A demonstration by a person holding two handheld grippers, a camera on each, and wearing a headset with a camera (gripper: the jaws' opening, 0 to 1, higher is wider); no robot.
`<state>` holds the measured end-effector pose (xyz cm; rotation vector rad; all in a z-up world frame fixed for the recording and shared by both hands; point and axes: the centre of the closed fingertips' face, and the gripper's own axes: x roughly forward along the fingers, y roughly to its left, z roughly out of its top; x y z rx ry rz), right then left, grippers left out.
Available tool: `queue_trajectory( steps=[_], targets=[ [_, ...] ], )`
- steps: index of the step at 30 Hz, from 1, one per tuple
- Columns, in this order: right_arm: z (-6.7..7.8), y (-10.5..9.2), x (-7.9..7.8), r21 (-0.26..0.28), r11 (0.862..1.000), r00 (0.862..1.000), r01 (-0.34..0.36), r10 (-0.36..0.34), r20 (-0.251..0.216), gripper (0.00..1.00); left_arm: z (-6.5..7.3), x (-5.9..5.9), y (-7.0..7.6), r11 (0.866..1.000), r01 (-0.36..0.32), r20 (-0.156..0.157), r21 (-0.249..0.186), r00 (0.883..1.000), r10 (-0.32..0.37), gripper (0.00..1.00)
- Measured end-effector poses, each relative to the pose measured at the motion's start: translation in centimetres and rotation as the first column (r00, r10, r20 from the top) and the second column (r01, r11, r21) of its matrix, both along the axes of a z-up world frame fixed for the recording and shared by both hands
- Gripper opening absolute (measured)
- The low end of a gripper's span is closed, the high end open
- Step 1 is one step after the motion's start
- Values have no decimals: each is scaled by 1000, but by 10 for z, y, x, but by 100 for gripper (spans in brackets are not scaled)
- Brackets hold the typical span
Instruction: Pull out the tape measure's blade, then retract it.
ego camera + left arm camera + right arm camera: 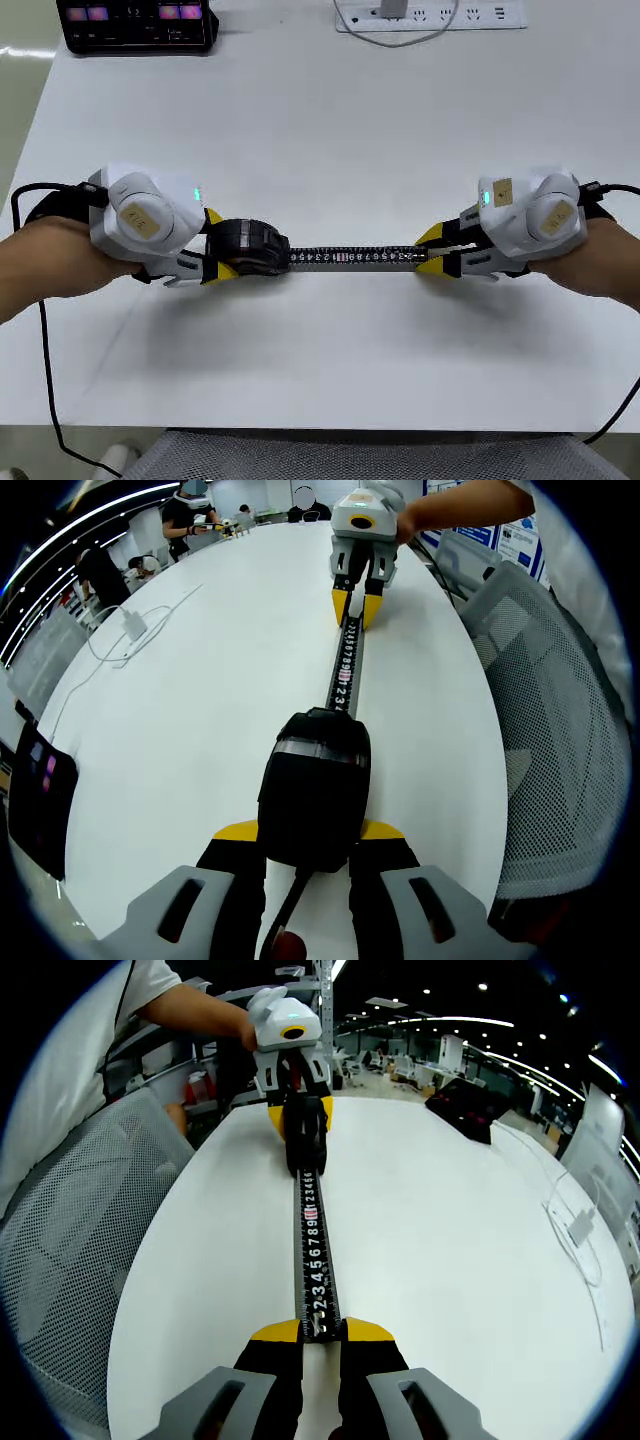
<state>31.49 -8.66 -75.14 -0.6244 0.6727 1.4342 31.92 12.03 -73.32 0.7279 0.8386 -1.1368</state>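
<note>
The left gripper is clamping the black tape measure case on the white table. The right gripper is pinching the end of the blade, which is lying extended from the case.

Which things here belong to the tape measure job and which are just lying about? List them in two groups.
Job in hand:
tape measure case, clamped in the left gripper
blade, pulled out, its end clamped in the right gripper

Lying about:
black device with lit screens
white power strip
white cable
mesh chair
</note>
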Motion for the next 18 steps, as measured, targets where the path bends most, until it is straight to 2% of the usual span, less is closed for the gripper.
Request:
queue_trajectory(
  steps=[18],
  targets=[
    [1, -20, 0, -28, 1000, 1000, 3, -3, 1, 9, 0, 0, 0, 1000, 1, 1, 2, 1000, -1, 26]
  ],
)
